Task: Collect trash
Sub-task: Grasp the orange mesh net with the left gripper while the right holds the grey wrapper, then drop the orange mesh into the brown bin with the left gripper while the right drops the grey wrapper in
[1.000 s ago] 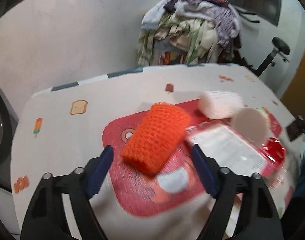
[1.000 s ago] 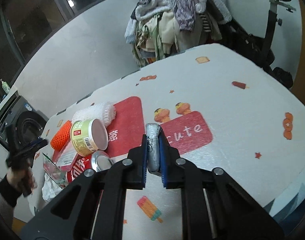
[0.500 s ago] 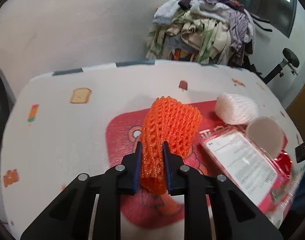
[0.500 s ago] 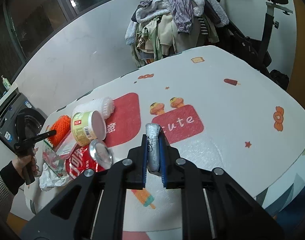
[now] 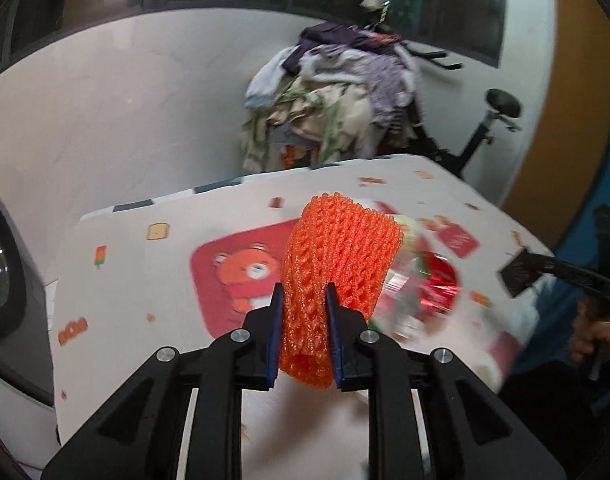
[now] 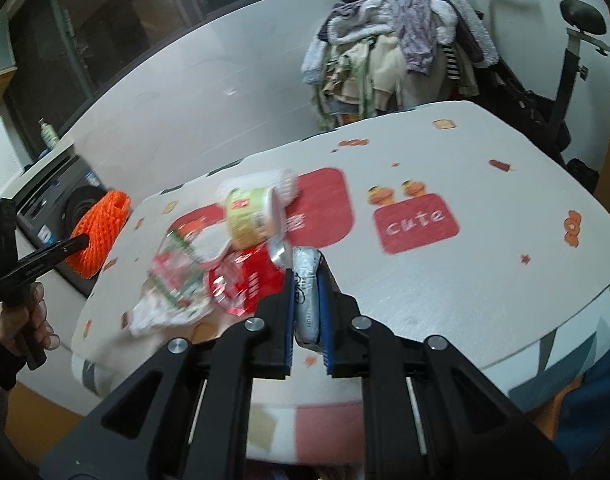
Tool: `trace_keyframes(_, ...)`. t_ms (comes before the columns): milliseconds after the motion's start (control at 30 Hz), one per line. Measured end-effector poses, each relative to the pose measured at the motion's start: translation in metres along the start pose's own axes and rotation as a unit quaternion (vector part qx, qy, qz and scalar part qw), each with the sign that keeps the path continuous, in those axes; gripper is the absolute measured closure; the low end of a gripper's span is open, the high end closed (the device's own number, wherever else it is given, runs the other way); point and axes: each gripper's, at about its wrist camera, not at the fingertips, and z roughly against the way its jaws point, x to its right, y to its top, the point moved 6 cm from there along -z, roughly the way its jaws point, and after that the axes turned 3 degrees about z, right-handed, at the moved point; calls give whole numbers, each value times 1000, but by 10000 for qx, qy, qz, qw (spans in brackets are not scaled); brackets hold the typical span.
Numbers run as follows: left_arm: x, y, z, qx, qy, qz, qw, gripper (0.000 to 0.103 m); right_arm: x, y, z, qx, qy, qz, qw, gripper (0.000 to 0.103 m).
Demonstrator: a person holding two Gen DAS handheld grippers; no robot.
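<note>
Pointing away, orange foam net (image 5: 337, 264) in left tool (image 5: 303, 334)

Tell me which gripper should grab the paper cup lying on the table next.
Neither yet, both are full: the left gripper clamps the orange foam net, the right gripper a silver wrapper. After dropping off, probably right: the paper cup lies just beyond its fingertips.
</note>
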Motion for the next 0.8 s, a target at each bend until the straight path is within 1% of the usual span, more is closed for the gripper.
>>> trace_keyframes(133, 36, -32, 35, 87, -286, 3, 9996, 84, -18, -17, 11, -39, 137, 87, 9999, 89)
trace_keyframes(200, 51, -53, 47, 54, -327, -30, 9994, 83, -26, -25, 18, -43, 194, 139, 9997, 89)
trace_keyframes(300, 74, -98, 62, -134, -474, -1, 9988, 83, -37, -37, 29, -13, 304, 248, 9992, 89)
trace_keyframes(433, 98, -154, 69, -441, -496, -152, 9977, 83, -48, -55, 41, -19, 401, 410, 9984, 89)
trace_keyframes(600, 106, -208, 62, -831, -538, -39, 9951, 83, -53, -76, 53, -87, 562, 402, 9976, 89)
trace_keyframes(733, 113, -232, 49, -1128, -591, -153, 9917, 82, -54, -92, 57, -193, 558, 391, 9975, 89)
trace_keyframes(800, 113, -235, 44, -1185, -629, -135, 9909, 77, -53, -99, 57, -256, 559, 367, 9974, 89)
